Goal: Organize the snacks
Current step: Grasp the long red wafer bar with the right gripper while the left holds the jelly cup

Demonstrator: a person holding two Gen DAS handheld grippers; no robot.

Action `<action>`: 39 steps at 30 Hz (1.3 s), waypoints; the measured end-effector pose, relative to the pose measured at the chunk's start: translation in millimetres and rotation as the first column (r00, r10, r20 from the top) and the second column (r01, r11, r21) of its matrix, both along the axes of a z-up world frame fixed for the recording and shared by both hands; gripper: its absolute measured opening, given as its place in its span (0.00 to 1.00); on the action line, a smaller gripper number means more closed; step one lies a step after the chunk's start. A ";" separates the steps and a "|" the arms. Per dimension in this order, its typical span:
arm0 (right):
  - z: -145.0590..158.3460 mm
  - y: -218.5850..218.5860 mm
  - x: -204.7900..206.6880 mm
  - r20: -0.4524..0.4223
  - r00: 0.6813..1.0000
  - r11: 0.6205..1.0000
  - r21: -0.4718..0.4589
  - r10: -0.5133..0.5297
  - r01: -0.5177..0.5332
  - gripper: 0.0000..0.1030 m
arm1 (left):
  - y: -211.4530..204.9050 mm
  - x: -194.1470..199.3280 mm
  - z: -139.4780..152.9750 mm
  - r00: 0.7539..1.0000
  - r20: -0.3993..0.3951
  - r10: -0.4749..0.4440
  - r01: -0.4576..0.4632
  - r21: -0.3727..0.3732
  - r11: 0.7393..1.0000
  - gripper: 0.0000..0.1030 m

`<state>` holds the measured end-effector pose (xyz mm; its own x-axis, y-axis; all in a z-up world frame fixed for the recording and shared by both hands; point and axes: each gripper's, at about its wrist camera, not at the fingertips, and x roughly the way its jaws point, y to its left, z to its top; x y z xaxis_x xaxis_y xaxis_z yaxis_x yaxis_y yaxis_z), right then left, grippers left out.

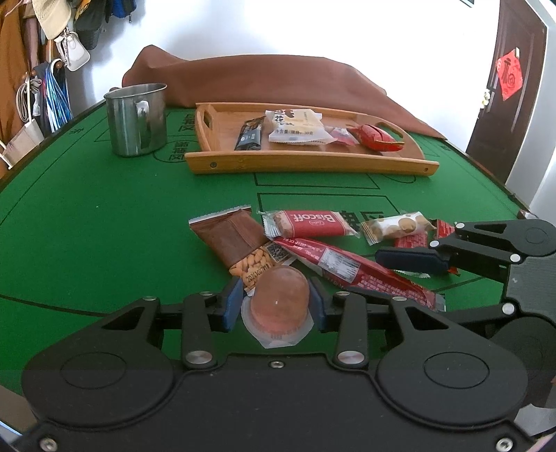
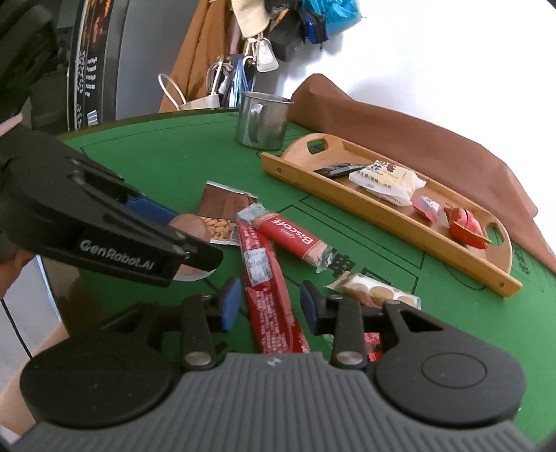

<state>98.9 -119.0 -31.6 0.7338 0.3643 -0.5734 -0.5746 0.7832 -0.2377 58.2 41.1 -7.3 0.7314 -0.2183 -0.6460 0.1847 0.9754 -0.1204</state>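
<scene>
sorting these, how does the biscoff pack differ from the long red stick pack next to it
The Biscoff pack is short, with a big white logo and a clear end showing biscuit; the long red stick pack is far longer, narrower, fully opaque, with a white label. The stick lies between the right gripper's open jaws. Both are red.

Steel mug (image 1: 136, 120) upright on green felt table (image 1: 87, 222), handle facing camera. Brown cloth (image 1: 271, 81) bunched along far edge. Bags and hats (image 1: 59, 31) hanging far left, dark door (image 1: 507, 87) with red paper square (image 1: 509, 74) far right.
</scene>
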 end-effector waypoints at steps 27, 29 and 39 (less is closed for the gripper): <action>15.3 -12.0 -6.0 -0.033 0.997 0.996 0.051 -0.072 0.074 0.08 | -1.6 -2.1 17.7 0.998 0.055 0.034 -0.034 -0.001 0.999 0.30; 15.3 -14.9 -3.6 -0.048 0.996 0.994 0.077 -0.070 0.074 0.17 | -1.8 -0.5 17.7 0.998 0.053 0.038 -0.038 -0.001 0.999 0.30; 6.6 11.7 17.1 -0.028 0.999 0.999 0.017 -0.033 0.033 0.48 | 6.0 1.8 20.4 0.997 0.056 0.059 -0.060 0.011 0.998 0.30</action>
<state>116.0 -107.2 -25.0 0.7296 0.3500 -0.5875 -0.5544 0.8058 -0.2084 60.0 47.1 13.0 0.7780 -0.1655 -0.6060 0.1323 0.9862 -0.0995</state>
